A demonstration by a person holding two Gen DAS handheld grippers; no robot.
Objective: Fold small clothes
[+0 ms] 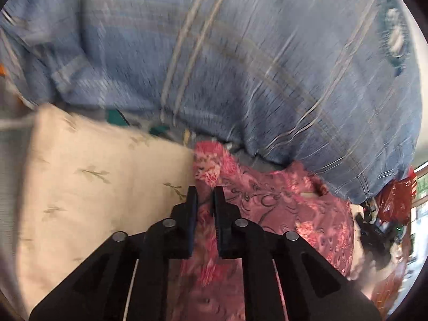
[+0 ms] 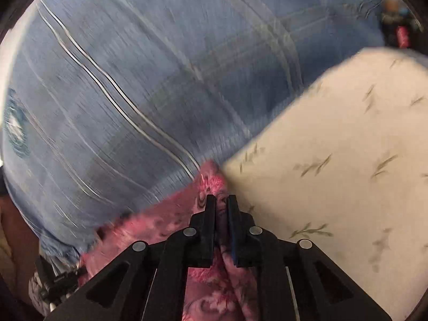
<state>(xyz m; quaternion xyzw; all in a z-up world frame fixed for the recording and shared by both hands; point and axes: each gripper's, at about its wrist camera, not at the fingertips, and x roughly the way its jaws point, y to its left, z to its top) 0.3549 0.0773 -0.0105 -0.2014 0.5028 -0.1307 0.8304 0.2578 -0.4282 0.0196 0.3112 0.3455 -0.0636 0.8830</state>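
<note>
Two forward-looking fisheye views, one from each hand-held gripper, both smeared by motion blur. In the left view, the left hand-held gripper (image 1: pixel 205 190) has its black jaws drawn narrow, pinching a bunched edge of a pink patterned garment (image 1: pixel 281 200), whose cloth runs down between the jaws and spreads off to the right. In the right view, the right hand-held gripper (image 2: pixel 221 198) is likewise nearly closed, with a fold of the same pink garment (image 2: pixel 165 222) gathered between its jaws and trailing away to the left. So each gripper holds a separate part of the one piece of clothing. The garment lies against a cream cushion with a faint leaf print (image 1: pixel 88 176) and beneath or in front of a large blue checked cloth (image 1: pixel 240 53), which fills the upper part of both views. Judging from this, the fold is at an early stage: the cloth is gripped at two points but looks crumpled and loose, with no neat crease or flat stacked shape visible. Spreading it out, bringing the edges together and laying it down all appear to remain. Clutter at the far right of the left view is too blurred to identify.
</note>
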